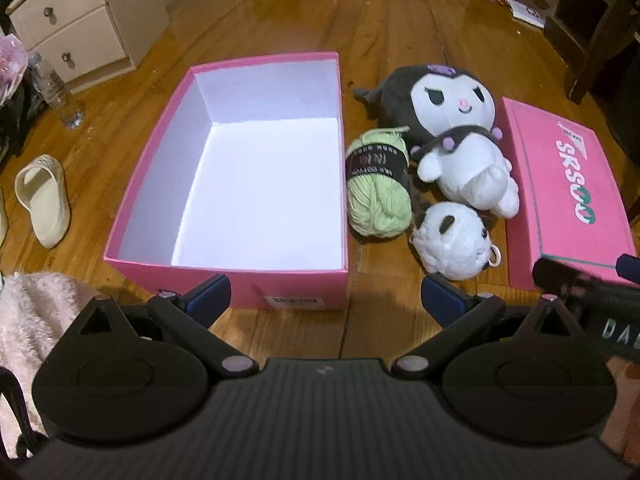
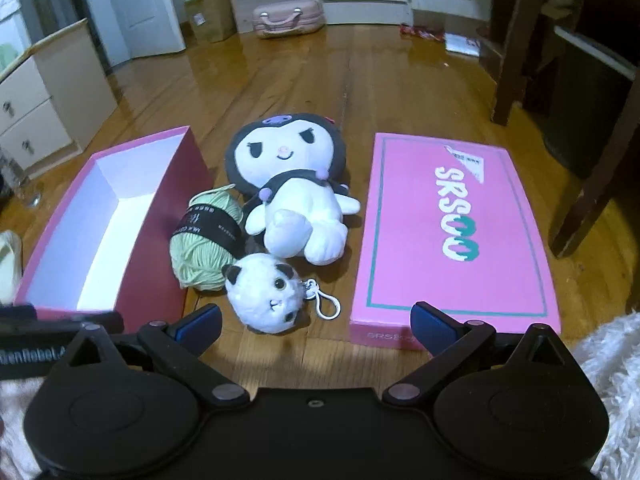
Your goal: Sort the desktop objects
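The open pink box (image 1: 240, 184) stood empty on the wooden floor (image 1: 360, 20), its lid (image 2: 452, 236) laid flat well to the right, leaving a lane between them. There lay the green yarn (image 2: 204, 248), the big plush doll (image 2: 292, 196) and the small plush keychain (image 2: 264, 292), bunched together, seemingly touching. Left gripper (image 1: 326, 300) and right gripper (image 2: 316, 322) hovered low, jaws spread wide, holding nothing.

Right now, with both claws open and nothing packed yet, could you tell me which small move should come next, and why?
Probably ease the right claw forward and down onto the small white cat plush. It lies nearest that claw, clear of the pink lid, and the pink box beside the green yarn stands open and empty.
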The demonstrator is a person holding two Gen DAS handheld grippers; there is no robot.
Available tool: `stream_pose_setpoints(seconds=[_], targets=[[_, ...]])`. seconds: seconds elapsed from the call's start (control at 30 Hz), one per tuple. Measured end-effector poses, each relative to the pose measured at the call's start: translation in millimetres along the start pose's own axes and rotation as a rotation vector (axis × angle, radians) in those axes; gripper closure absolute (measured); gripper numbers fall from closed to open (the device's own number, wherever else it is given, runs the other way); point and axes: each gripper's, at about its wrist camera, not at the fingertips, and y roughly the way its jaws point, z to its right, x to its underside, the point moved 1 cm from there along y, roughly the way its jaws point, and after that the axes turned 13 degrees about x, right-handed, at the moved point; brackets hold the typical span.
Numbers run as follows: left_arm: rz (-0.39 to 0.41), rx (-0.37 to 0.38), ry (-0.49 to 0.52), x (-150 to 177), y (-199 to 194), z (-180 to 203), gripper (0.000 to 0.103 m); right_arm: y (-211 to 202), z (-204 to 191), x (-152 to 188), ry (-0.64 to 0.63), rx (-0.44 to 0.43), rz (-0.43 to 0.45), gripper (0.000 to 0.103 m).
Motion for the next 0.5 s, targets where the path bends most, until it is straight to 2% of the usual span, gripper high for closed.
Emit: stream_pose_setpoints(seconds=[0.17, 0.33, 0.5], targets=[[-0.002, -0.019, -0.001, 6.5, -8.7, 5.6, 0.0, -6.5, 1.9, -0.1, 0.062, -0.04, -0.01, 0.001], [-0.046, -0.021, -0.018, 1.6, -0.9, 0.8, 0.0, -1.0, 10.6, -3.7, 0.121, -0.074, -0.04, 0.001], [-0.054, -0.025, 0.019, 1.8, -2.3, 15.2, 0.0, -3.0, 8.9, -1.8, 0.125, -0.066, -0.018, 0.001]])
